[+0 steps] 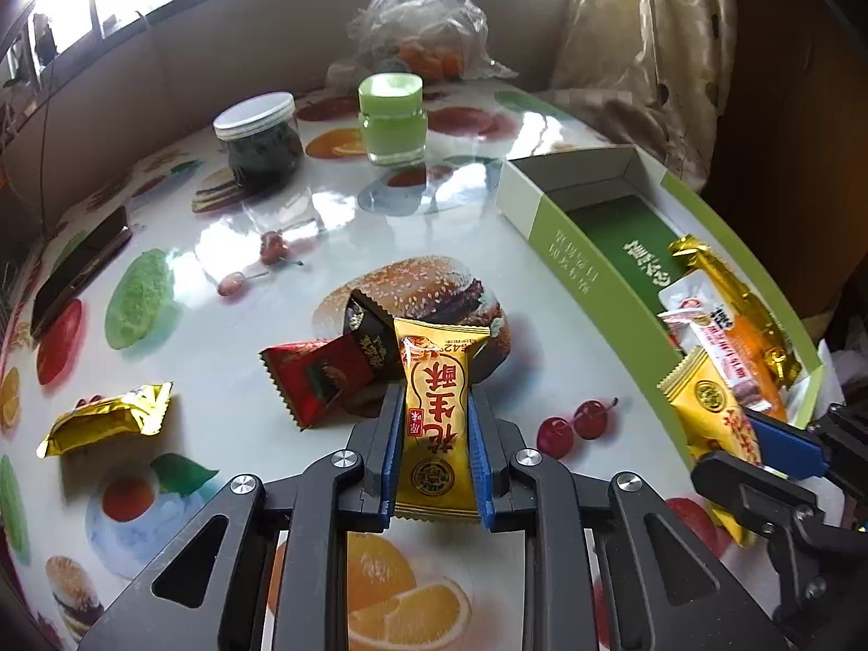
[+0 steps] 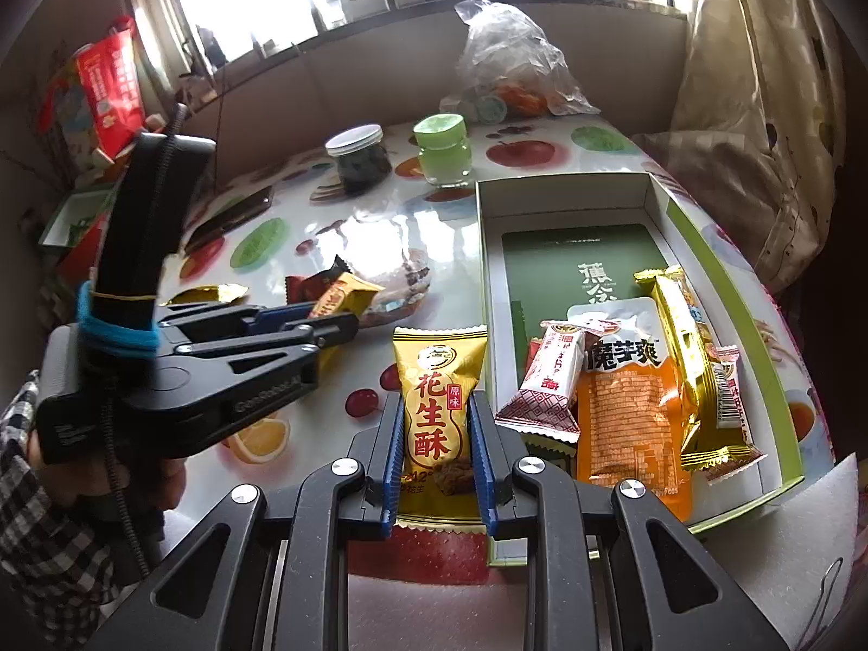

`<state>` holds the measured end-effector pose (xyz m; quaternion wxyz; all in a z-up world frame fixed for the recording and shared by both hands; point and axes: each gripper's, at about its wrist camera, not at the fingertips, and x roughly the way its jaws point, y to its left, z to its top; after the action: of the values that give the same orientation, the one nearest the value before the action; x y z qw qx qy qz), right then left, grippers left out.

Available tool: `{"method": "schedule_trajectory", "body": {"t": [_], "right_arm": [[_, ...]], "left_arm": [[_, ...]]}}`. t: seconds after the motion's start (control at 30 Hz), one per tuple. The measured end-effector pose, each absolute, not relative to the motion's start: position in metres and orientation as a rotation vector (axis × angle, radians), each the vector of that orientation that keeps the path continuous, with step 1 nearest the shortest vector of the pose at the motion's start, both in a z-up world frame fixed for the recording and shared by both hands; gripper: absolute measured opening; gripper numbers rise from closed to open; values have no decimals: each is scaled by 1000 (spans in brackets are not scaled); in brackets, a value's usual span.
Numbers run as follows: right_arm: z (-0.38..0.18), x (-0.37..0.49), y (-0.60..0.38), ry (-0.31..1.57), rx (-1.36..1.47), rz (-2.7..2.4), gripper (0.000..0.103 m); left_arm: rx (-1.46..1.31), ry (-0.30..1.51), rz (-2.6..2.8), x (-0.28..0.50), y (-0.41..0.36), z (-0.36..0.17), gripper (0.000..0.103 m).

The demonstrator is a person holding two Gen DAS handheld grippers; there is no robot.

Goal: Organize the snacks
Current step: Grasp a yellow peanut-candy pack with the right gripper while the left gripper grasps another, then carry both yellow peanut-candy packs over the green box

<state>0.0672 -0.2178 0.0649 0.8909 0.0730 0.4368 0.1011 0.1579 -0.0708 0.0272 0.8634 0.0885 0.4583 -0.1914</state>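
Observation:
My left gripper point(image 1: 436, 407) is shut on a yellow peanut-crisp packet point(image 1: 436, 407), held just above the table. It also shows in the right wrist view point(image 2: 331, 320) with its packet point(image 2: 342, 295). My right gripper point(image 2: 436, 407) is shut on another yellow peanut-crisp packet point(image 2: 436, 407), held left of the green-and-white box point(image 2: 727, 293). That box point(image 1: 591, 260) holds several snack packets, among them an orange one point(image 2: 629, 423). A red packet point(image 1: 314, 374), a dark packet point(image 1: 371, 336) and a gold packet point(image 1: 108, 423) lie on the table.
A dark-filled jar with a white lid point(image 1: 260, 135), a green jar point(image 1: 391, 119) and a clear plastic bag point(image 1: 417, 21) stand at the back. A phone point(image 1: 81, 266) lies at the left edge. Loose cherries point(image 1: 271, 249) lie on the fruit-print tablecloth point(image 1: 228, 434).

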Motion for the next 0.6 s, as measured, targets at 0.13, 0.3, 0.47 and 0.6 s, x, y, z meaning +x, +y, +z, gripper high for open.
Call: {"method": "schedule_trajectory", "body": {"t": [0.13,0.3,0.47,0.6], "right_arm": [[70,63,-214,895,143,214,21],[78,56,-211,874,135,215,21],[86,49,-210,855,132,211,21],[93,43,-211,835,131,203,21]], "left_arm": [[169,940,-404,150,-66,38,23],[149,909,-400,137,-60,52,23],[130,879,-404,126,-54,65,23],[122,852,-413,116,-53,75,23]]}}
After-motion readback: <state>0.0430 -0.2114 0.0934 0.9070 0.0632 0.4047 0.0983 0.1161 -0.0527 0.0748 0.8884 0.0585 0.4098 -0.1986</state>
